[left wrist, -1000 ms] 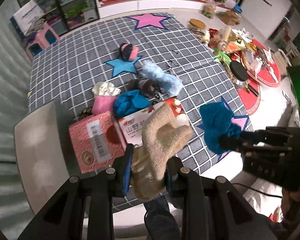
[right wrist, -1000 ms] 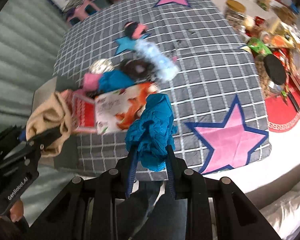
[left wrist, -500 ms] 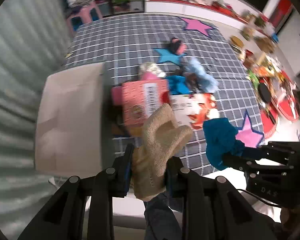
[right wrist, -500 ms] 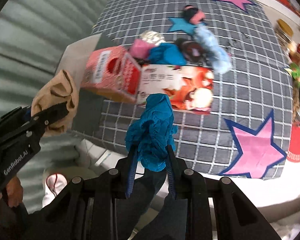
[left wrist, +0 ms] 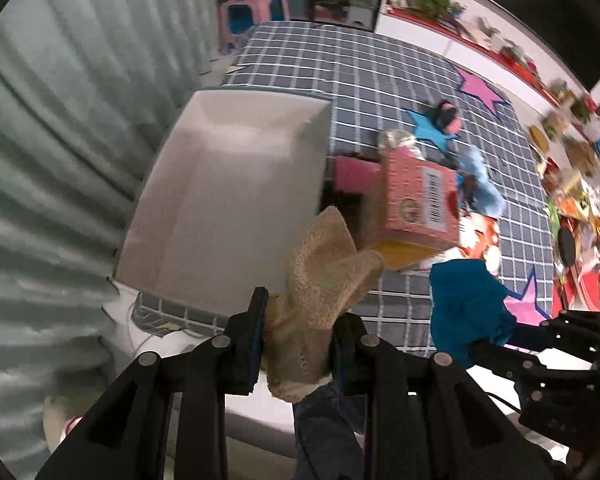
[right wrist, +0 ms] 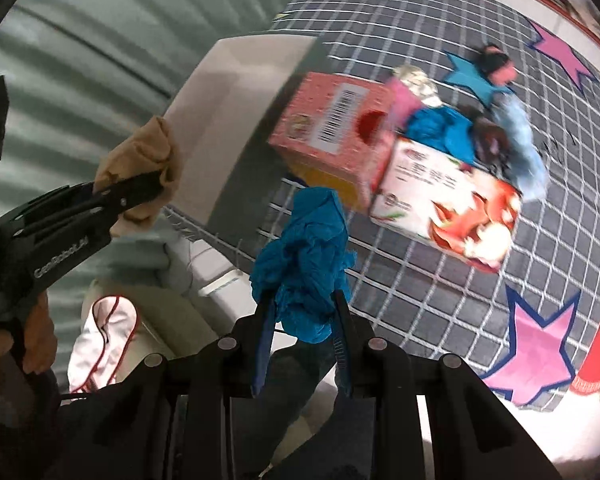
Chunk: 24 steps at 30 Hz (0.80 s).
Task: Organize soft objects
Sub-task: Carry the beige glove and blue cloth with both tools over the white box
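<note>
My left gripper (left wrist: 298,330) is shut on a beige knitted cloth (left wrist: 324,276), held in the air just before the near right corner of an open white box (left wrist: 228,200). My right gripper (right wrist: 300,312) is shut on a crumpled teal cloth (right wrist: 304,256), held above the mat's near edge to the right of the box (right wrist: 236,92). In the right wrist view the left gripper (right wrist: 140,192) shows with the beige cloth (right wrist: 148,160). In the left wrist view the teal cloth (left wrist: 468,304) shows at the right. More soft items lie behind the cartons: a teal one (right wrist: 440,128), a light-blue fluffy one (right wrist: 520,132), a pink one (right wrist: 404,98).
A pink carton (left wrist: 420,204) and a white-and-red carton (right wrist: 448,208) lie on the grey checked mat (left wrist: 360,76) right of the box. A grey curtain (left wrist: 60,128) hangs at the left. Clutter (left wrist: 572,208) lines the mat's right side.
Both grippers have swung left with their cloths. The white box has come from the left edge to the middle of both views. Both grips are unchanged.
</note>
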Each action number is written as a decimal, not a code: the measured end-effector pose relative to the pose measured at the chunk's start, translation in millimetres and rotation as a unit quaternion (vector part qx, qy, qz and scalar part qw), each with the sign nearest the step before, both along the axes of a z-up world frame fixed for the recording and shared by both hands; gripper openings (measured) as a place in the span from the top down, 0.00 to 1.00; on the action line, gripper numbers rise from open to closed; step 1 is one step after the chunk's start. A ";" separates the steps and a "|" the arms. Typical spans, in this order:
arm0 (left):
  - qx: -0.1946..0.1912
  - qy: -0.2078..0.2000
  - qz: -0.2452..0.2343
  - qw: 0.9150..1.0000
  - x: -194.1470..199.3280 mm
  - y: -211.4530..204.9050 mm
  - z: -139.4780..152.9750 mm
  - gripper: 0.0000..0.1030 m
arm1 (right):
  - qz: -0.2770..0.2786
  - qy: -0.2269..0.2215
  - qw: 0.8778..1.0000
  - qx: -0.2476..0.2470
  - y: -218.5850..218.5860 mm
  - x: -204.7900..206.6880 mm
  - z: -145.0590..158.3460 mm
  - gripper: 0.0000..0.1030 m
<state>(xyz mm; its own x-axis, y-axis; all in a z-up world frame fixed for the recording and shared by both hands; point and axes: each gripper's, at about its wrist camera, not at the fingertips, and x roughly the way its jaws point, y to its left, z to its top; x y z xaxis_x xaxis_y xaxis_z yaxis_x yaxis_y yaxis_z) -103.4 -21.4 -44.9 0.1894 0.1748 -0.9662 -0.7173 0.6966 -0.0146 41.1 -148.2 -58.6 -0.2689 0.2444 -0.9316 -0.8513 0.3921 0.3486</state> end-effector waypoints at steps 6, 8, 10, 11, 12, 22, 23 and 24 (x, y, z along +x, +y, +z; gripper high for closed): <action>0.000 -0.001 0.033 0.999 -16.2 23.4 -1.8 0.71 | 0.037 -0.009 0.999 0.015 35.2 -15.2 13.0 0.72; 0.002 -0.001 0.042 0.999 -21.3 32.9 -3.0 0.71 | 0.048 -0.013 0.999 0.021 46.6 -20.0 16.5 0.72; 0.001 -0.001 0.051 0.999 -25.8 41.9 -4.4 0.71 | 0.055 -0.016 0.998 0.024 56.8 -22.6 19.2 0.72; 0.000 -0.001 0.054 0.999 -27.3 46.1 -5.4 0.71 | 0.058 -0.017 0.998 0.026 62.7 -24.1 20.4 0.72; 0.000 -0.001 0.058 0.998 -29.3 50.7 -6.3 0.71 | 0.060 -0.017 0.998 0.029 69.5 -25.6 21.6 0.72; -0.006 0.012 0.083 0.996 -40.4 86.2 -20.6 0.71 | 0.080 -0.019 0.996 0.035 116.8 -29.8 24.2 0.72; -0.007 0.014 0.084 0.996 -40.7 88.3 -22.2 0.71 | 0.082 -0.021 0.996 0.036 121.0 -30.4 24.6 0.72; -0.008 0.016 0.085 0.996 -41.2 90.4 -23.6 0.71 | 0.084 -0.021 0.996 0.036 125.6 -30.9 24.9 0.72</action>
